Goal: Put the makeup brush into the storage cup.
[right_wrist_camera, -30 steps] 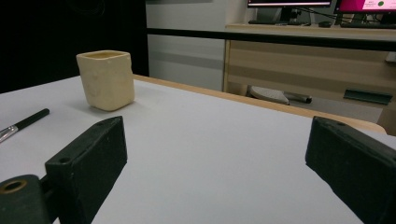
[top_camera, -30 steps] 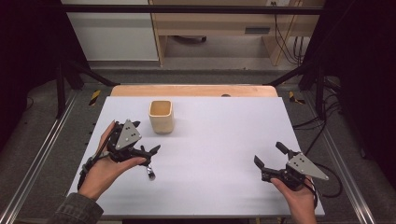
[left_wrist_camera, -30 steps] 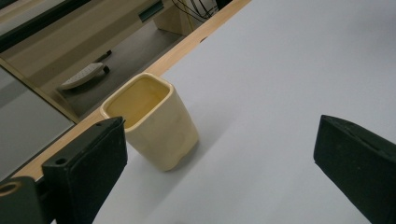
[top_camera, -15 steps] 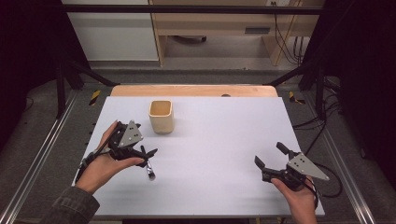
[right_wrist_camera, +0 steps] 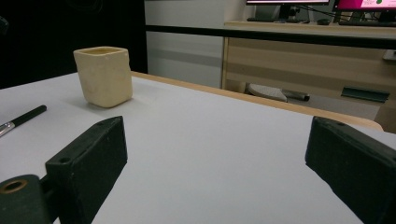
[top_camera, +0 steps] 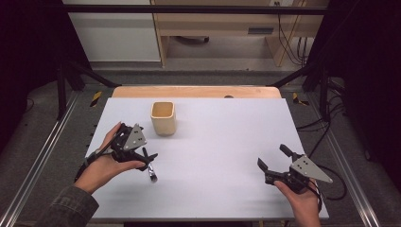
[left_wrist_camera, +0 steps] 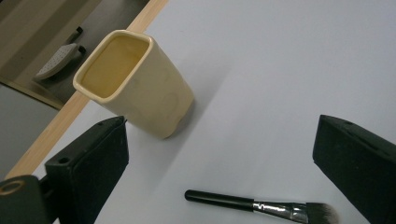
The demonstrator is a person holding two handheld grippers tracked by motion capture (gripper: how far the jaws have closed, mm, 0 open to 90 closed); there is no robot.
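Not much done yet: the black-handled makeup brush with the silver ferrule (left_wrist_camera: 261, 206) lies flat on the white desk (top_camera: 227, 142), near the empty cream square ceramic cup (top_camera: 163, 118). Left tongs (top_camera: 147, 162) hover wide open over it, right tongs (top_camera: 273, 159) wide open, well apart. Grabbing and cupping remain, I'd guess.

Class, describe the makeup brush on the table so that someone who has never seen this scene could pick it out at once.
Start at the white table and find the cream square cup near its far edge. Nearer the person, under the open left gripper, lies the makeup brush flat on the surface. It is the one slim thing there: black handle, silver ferrule, dark bristle tip.
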